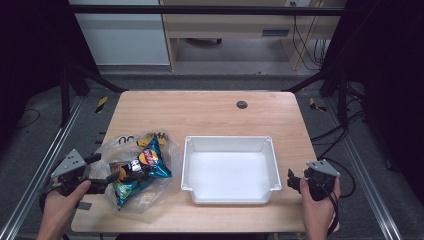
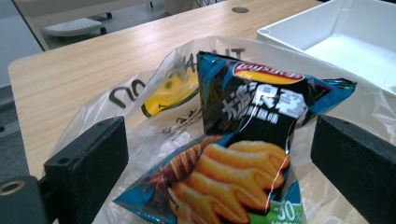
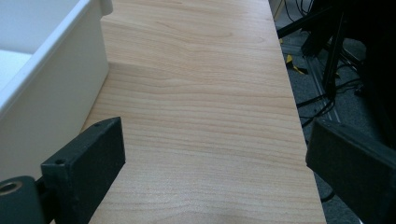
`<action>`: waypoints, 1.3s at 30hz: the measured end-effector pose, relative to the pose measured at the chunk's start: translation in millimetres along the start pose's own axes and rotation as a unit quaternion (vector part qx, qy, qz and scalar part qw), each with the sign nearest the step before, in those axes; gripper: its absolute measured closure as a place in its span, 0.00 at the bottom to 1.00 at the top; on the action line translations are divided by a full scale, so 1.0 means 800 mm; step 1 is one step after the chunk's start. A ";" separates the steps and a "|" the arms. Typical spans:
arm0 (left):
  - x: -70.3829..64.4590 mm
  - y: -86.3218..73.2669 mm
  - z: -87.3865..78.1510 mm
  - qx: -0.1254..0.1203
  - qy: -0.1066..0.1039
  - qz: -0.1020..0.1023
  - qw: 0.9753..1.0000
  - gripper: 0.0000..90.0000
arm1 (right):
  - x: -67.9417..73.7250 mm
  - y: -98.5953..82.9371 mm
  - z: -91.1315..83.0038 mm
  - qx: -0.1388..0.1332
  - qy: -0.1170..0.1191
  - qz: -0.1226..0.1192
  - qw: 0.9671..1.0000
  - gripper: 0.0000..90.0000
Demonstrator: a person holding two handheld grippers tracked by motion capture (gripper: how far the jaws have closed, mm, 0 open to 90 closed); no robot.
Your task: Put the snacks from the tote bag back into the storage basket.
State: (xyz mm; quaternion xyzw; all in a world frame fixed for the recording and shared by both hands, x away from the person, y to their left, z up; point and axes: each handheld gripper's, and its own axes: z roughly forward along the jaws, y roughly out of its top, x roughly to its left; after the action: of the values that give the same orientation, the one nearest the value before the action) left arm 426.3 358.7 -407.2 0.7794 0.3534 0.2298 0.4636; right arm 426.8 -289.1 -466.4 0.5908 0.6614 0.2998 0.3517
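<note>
Figure. Two hand-held grippers at a wooden table [image 1: 200, 107], high view and both gripper views.

The left gripper [image 1: 102, 171] stood at the table's left edge with its jaws spread wide, released and holding nothing. They pointed at a blue chip bag [image 1: 140, 170] that lay partly inside a clear plastic bag [image 1: 150, 197] near the table's front left corner. In the left gripper view the chip bag [image 2: 247, 140] sat between the two black jaws but apart from both, a placement that suggested an approach for a grasp, not a grasp made. The plastic bag [image 2: 140, 98] was crumpled open around it, so the chip bag probably had to be drawn out through the loose film.

The right gripper [image 1: 296, 181] rested at the front right of the table, jaws likewise released and empty, over bare wood just beside the outer wall of a white tray [image 1: 230, 142]. The tray stood empty at mid-table, to the right of the bags; it was judged the likely receiver for the chip bag, and the right gripper appeared to be waiting clear of it.

Writing: the chip bag bore a red and yellow oval logo, too blurred to read with certainty, white Chinese characters, and "30%" on a green patch. The plastic bag carried dark lettering, seen reversed and unreadable.
</note>
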 end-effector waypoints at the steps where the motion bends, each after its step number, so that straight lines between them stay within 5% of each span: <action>1: -0.002 0.006 0.000 0.004 0.001 0.005 1.000 0.04 | 0.000 0.000 -0.001 0.000 0.002 0.003 1.000 0.06; 5: -0.006 0.018 0.003 0.035 0.000 0.029 0.999 0.04 | -0.002 0.000 -0.001 -0.004 0.003 0.005 1.000 0.06; 10: -0.015 0.042 0.008 0.083 0.010 0.067 0.994 0.03 | -0.001 0.001 -0.002 -0.006 0.006 0.006 1.000 0.06; 14: -0.023 0.058 0.013 0.115 0.019 0.102 0.988 0.03 | -0.001 0.001 -0.002 -0.005 0.009 0.007 1.000 0.06; 22: -0.043 0.083 0.031 0.189 0.006 0.164 0.968 0.03 | -0.004 0.001 -0.002 -0.007 0.010 0.012 1.000 0.06; 29: -0.047 0.088 0.054 0.233 0.001 0.179 0.956 0.04 | -0.005 0.000 -0.002 -0.008 0.013 0.013 1.000 0.06; 39: -0.049 0.079 0.082 0.267 -0.013 0.195 0.944 0.04 | -0.004 0.001 -0.003 -0.009 0.012 0.012 1.000 0.06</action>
State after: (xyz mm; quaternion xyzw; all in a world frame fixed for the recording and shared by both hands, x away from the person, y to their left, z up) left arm 467.1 271.6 -382.5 0.9311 0.2371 0.2024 0.1895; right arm 425.7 -292.0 -464.4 0.5920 0.6558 0.3171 0.3448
